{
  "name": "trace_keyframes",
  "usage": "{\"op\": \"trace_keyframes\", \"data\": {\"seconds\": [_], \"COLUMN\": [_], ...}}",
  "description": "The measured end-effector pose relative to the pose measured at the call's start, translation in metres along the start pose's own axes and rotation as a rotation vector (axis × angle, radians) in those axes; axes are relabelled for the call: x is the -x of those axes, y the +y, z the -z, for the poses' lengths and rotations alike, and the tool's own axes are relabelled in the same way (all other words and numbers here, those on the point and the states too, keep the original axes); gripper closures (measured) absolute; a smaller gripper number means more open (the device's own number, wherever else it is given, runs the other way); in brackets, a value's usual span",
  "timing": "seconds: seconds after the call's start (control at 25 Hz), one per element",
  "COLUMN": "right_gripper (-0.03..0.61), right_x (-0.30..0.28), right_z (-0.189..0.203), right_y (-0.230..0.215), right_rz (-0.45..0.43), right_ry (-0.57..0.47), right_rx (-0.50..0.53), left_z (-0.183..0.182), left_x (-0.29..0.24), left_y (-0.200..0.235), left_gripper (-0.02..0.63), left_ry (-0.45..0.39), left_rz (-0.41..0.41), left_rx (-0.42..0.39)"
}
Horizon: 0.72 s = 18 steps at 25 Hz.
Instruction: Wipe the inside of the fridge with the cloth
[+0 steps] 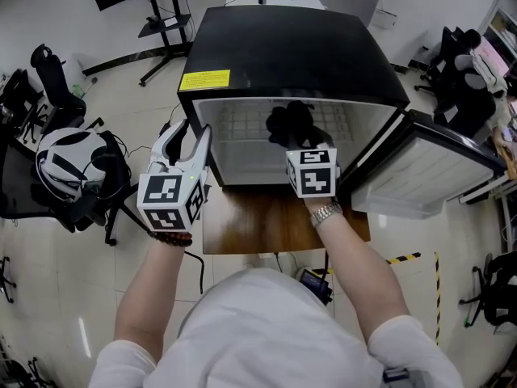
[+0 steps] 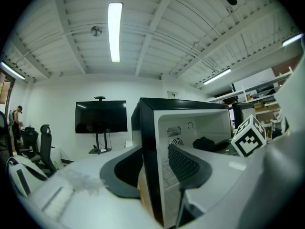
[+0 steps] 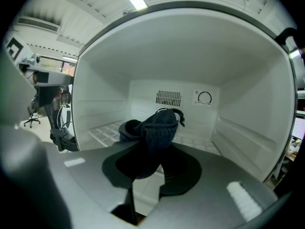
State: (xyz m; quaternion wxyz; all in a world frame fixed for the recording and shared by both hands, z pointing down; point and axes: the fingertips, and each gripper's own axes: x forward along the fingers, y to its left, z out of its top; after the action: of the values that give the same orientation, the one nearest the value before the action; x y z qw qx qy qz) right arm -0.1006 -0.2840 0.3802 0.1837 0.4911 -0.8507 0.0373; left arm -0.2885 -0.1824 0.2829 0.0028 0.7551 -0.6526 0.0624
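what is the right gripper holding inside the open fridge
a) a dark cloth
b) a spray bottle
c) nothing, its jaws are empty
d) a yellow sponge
a: in the right gripper view, the right gripper has its jaws closed on a bunched dark cloth in front of the white back wall of the fridge.

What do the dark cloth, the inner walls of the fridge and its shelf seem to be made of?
The cloth looks like soft dark fabric, matte, perhaps knitted: it bunches and folds in the right gripper. The fridge has inner walls probably of moulded plastic: white, smooth, faintly shiny. The shelf seems white coated wire: a grid shows.
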Motion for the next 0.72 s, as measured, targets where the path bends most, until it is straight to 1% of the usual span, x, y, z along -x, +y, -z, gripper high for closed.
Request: {"op": "trace_keyframes", "data": {"seconds": [0.12, 0.32, 0.48, 0.72], "right_gripper": [0.489, 0.489, 0.489, 0.489], "right_x": [0.004, 0.009, 0.014, 0.02], "right_z": [0.003, 0.007, 0.009, 0.016], "right_y": [-0.01, -0.032, -0.045, -0.071], "right_rz": [0.014, 0.049, 0.066, 0.109], "right_ry": [0.005, 0.008, 0.012, 0.024], "right_rx": [-0.009, -0.014, -0.024, -0.031], "left_z": [0.004, 0.019, 0.029, 0.03], "left_x": [0.004, 0.012, 0.009, -0.003], "left_y": [-0.004, -0.025, -0.046, -0.076], "left_gripper": [0.451, 0.459, 0.46, 0.46], "left_ry": [0.008, 0.029, 0.051, 0.052], "left_rz": [0.002, 0.03, 0.07, 0.135], "left_rx": [-0.017, -0.042, -0.041, -0.054]}}
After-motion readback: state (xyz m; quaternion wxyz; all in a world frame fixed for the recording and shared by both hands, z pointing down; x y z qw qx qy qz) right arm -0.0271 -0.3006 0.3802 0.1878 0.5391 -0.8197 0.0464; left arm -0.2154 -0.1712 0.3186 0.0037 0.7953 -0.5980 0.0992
